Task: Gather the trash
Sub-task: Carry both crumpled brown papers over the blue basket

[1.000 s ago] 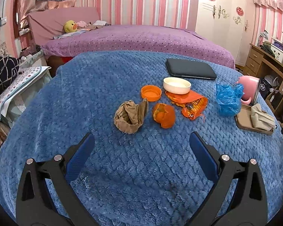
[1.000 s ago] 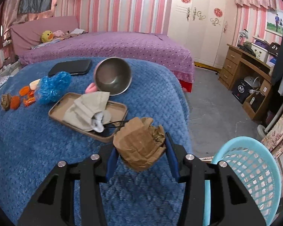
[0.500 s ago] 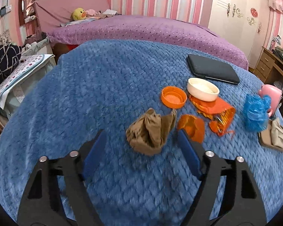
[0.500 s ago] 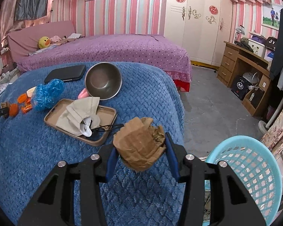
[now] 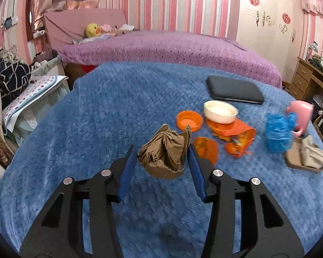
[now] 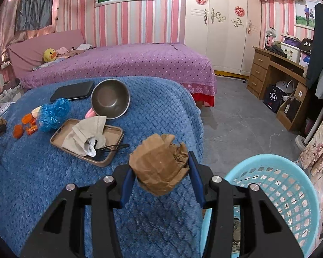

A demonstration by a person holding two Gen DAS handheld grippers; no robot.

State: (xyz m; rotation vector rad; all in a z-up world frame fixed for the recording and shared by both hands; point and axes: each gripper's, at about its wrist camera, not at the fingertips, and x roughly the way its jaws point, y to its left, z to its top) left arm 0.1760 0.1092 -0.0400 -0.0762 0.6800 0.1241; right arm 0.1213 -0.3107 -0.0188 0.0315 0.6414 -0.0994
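While the left gripper (image 5: 162,158) has just been closing its blue-padded jaws, a crumpled wad of dark brown paper (image 5: 165,152) sits between them with both pads pressed against its sides, so the wad is clamped just above the quilted blue blanket (image 5: 109,111) that covers the table. Behind the wad lie a round orange plastic lid (image 5: 189,120), a shallow cream oval dish (image 5: 220,111), a torn orange snack wrapper (image 5: 236,136) and a small orange crumpled scrap (image 5: 205,149), the last just beside the right-hand finger. Farther back rests a flat black case (image 5: 234,90), and toward the right edge stand a bunched blue plastic bag (image 5: 278,132) and a pink mug (image 5: 301,116).

The right gripper (image 6: 159,172) squeezes a second, lighter ball of crumpled brown paper (image 6: 159,164), held off the blanket near the table's corner. A light blue perforated plastic basket (image 6: 277,193) stands on the floor just to the right of that gripper, below the table edge; the paper ball is beside the basket's rim, not over its opening. On the blanket behind lie a tan rectangular tray (image 6: 113,132) carrying folded beige cloth (image 6: 86,133), and a tilted steel bowl (image 6: 110,99).
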